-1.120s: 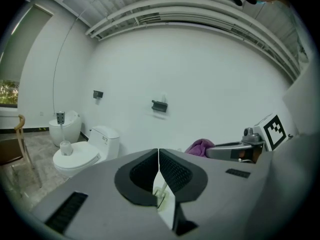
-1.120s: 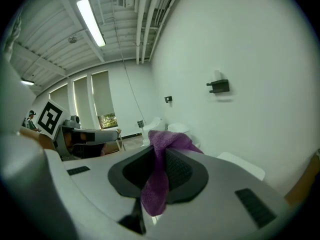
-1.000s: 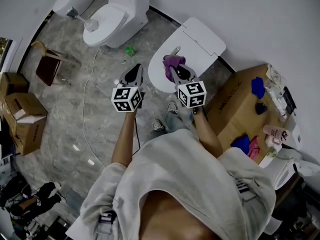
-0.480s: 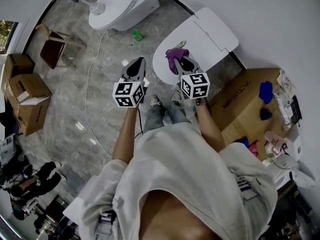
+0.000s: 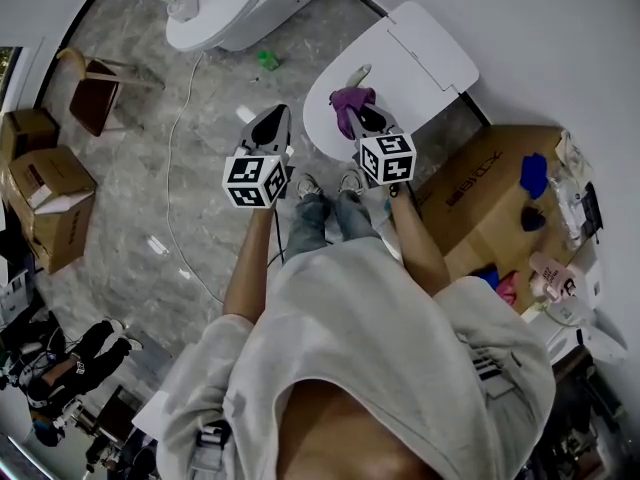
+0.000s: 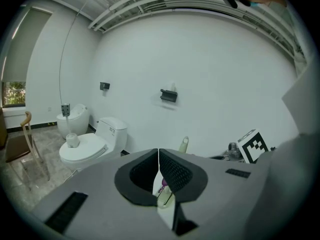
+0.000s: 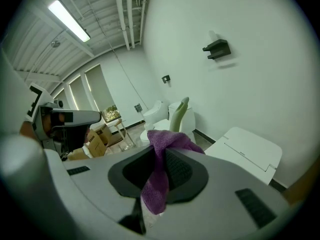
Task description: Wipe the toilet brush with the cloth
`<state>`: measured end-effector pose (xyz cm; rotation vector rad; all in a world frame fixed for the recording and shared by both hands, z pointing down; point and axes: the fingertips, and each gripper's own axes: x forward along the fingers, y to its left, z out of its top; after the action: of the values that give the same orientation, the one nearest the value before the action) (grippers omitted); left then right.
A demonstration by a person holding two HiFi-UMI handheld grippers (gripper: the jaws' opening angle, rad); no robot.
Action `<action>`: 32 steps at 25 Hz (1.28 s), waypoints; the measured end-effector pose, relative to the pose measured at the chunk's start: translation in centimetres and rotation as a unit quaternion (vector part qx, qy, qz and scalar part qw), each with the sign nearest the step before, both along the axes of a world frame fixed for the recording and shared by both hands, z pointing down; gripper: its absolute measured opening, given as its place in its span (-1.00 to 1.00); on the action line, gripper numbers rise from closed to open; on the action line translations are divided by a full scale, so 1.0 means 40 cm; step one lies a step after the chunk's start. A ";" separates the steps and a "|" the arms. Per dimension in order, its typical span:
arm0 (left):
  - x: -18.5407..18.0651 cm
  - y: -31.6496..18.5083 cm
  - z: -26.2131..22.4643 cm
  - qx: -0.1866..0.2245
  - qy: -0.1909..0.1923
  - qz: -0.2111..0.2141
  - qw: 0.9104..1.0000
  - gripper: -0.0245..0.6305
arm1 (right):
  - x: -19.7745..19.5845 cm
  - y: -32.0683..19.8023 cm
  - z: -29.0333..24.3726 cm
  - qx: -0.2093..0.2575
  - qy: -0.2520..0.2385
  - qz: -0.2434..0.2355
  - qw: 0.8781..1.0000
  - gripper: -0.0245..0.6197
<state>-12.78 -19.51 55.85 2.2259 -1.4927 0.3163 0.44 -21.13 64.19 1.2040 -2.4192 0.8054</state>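
Observation:
A pale toilet brush (image 5: pixel 356 74) stands handle-up on the closed white toilet lid (image 5: pixel 420 53). Its handle also shows in the left gripper view as the brush (image 6: pixel 184 144) and in the right gripper view as the brush (image 7: pixel 178 115). My right gripper (image 5: pixel 359 118) is shut on a purple cloth (image 5: pixel 349 101), held just short of the brush handle. The cloth (image 7: pixel 159 179) hangs out of the right gripper (image 7: pixel 162 151) on both sides. My left gripper (image 5: pixel 270 116) hovers over the floor to the left of the lid. In its own view the left gripper (image 6: pixel 158 151) is shut with nothing in it.
Two more white toilets (image 5: pixel 225 8) stand at the back left by the wall. A cardboard box (image 5: pixel 490 198) with blue and pink rags is at the right. A chair (image 5: pixel 95 103), brown boxes (image 5: pixel 45 203) and a floor cable (image 5: pixel 175 178) lie to the left.
The head view has drifted, so the scene sits a little higher in the picture. Both grippers keep about the same stance, with the cloth still just short of the brush handle.

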 end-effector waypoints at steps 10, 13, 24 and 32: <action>-0.052 0.002 0.024 -0.009 0.002 -0.014 1.000 -0.85 | -0.006 -0.007 0.121 -0.044 0.025 0.000 0.999 -0.70; -0.063 0.005 0.029 -0.011 0.002 -0.019 1.000 -0.85 | -0.008 -0.010 0.159 -0.057 0.033 -0.003 0.998 -0.70; -0.086 0.011 0.012 -0.011 -0.010 -0.029 0.999 -0.85 | -0.010 0.013 0.274 -0.107 0.056 -0.016 0.993 -0.70; -0.076 0.010 -0.021 0.008 -0.014 -0.033 0.999 -0.85 | 0.001 0.064 0.226 -0.088 0.057 -0.033 0.994 -0.70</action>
<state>-15.82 -19.12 55.01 2.1863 -1.5853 0.3163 0.48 -18.58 73.25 1.0669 -2.2337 0.8848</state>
